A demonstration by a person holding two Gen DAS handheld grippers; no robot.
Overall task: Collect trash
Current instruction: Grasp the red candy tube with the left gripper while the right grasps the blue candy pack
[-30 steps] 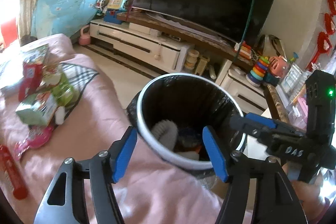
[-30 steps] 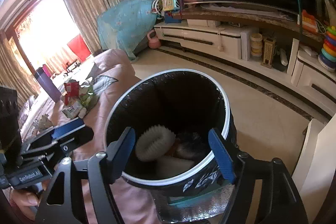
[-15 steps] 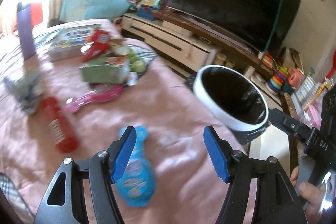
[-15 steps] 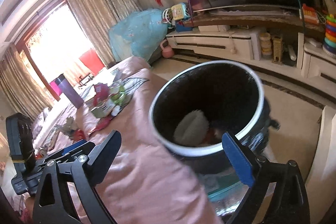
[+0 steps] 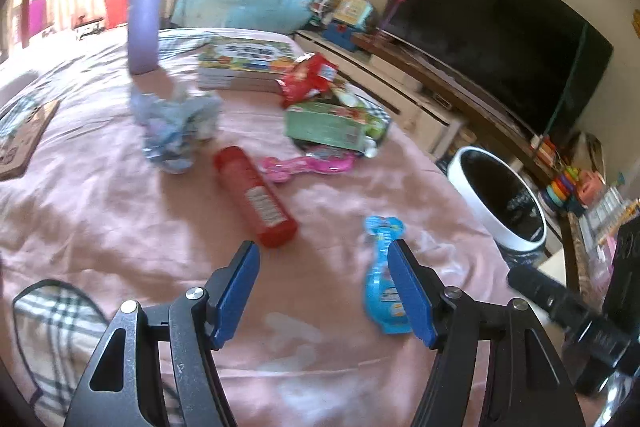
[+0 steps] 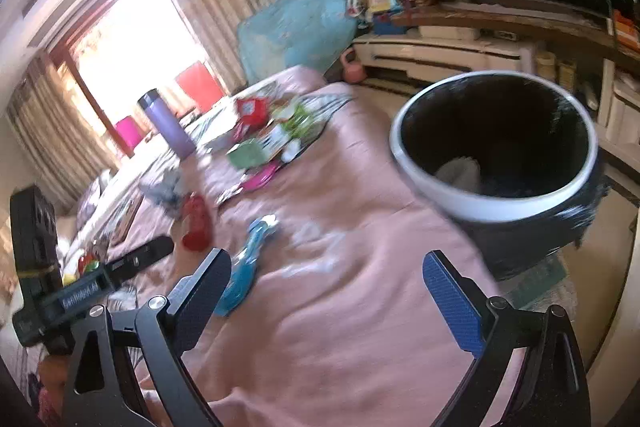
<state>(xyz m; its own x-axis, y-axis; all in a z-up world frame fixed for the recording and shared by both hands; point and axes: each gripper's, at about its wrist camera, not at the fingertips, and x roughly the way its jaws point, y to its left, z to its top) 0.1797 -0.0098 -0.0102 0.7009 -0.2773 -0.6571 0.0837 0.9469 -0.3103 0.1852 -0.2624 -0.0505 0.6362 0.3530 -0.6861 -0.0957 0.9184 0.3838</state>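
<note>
Trash lies scattered on a pink cloth [image 5: 120, 211]: a red bottle [image 5: 256, 199] on its side, a blue pouch [image 5: 380, 283], a pink wrapper [image 5: 308, 165], a green box [image 5: 332, 125], a red snack bag [image 5: 308, 77] and a crumpled bluish wrapper [image 5: 176, 127]. My left gripper [image 5: 322, 291] hangs open and empty above the cloth, the red bottle just ahead and the blue pouch by its right finger. My right gripper [image 6: 328, 303] is open wide and empty. Its left finger is near the blue pouch [image 6: 248, 259]. The white-rimmed bin [image 6: 480, 205] stands ahead to its right.
A purple flask [image 5: 146, 15] and a stack of books [image 5: 244, 63] stand at the far side of the cloth. Past the cloth's right edge sit the bin [image 5: 486, 211], a TV cabinet [image 5: 400, 95] and toys [image 5: 560, 187]. The right gripper's body [image 5: 580, 315] is close on the left one's right.
Both views have swung left, off the bin and onto the cloth with the trash. The bin has left the space between both jaws. The right jaws have spread wider.
</note>
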